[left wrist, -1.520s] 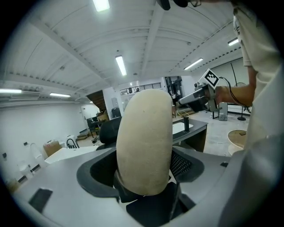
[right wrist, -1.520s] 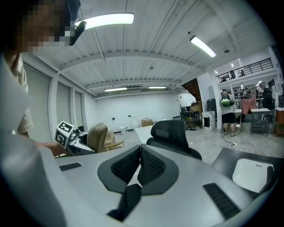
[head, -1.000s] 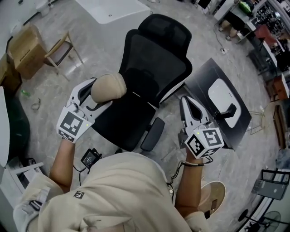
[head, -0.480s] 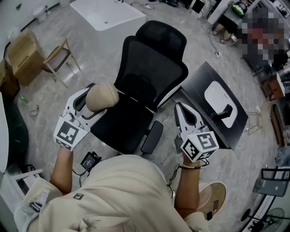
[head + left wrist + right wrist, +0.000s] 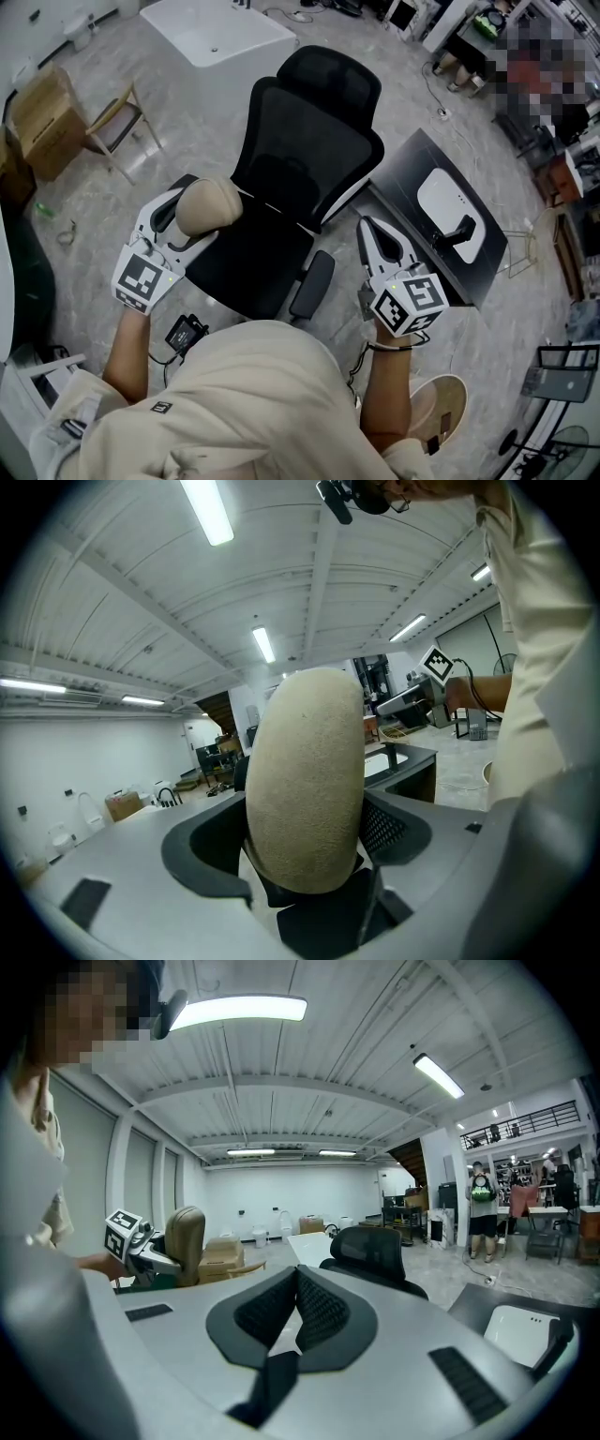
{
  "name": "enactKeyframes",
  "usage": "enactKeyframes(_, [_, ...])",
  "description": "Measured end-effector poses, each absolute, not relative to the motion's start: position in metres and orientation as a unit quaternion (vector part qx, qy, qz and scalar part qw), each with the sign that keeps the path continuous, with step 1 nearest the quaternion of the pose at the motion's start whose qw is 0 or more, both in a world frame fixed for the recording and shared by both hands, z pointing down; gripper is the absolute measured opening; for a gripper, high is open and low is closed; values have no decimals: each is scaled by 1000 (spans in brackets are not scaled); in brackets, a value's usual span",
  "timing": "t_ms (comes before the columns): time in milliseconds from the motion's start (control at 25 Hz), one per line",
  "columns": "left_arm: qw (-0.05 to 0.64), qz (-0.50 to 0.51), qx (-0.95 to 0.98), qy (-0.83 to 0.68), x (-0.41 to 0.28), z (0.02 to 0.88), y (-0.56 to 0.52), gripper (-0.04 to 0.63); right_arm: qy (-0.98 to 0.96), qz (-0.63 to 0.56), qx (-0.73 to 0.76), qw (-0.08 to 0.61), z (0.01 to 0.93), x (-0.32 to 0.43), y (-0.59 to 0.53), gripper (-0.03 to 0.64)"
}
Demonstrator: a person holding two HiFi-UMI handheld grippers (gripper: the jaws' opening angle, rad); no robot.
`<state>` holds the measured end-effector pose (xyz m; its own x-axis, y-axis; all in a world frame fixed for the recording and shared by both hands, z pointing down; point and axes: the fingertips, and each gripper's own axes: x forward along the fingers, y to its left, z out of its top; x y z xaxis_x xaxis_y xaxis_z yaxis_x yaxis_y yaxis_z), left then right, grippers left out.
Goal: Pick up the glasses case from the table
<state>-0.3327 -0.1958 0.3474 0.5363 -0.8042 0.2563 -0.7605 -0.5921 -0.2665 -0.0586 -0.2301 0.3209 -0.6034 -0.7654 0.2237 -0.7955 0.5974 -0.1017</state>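
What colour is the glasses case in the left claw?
The glasses case is beige, with a suede-like surface; clearest in the left gripper view.

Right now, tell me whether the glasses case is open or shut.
Shut: the glasses case shows one smooth beige shell, no lid gap visible, held in the left gripper.

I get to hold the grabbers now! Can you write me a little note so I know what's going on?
Left gripper: shut on the beige glasses case, held up in the air over the black office chair.
Right gripper: shut, with nothing in it, beside the dark table.
Done: the case is off the table and gripped.
Left: nothing much. Just keep the left grip firm so the case does not slip.
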Motion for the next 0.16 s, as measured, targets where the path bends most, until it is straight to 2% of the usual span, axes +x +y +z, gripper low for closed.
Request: enactKeyframes(160, [67,-178,-875,445,-336,349,-194,367,-889,96,440,80,320,-60,-227,23])
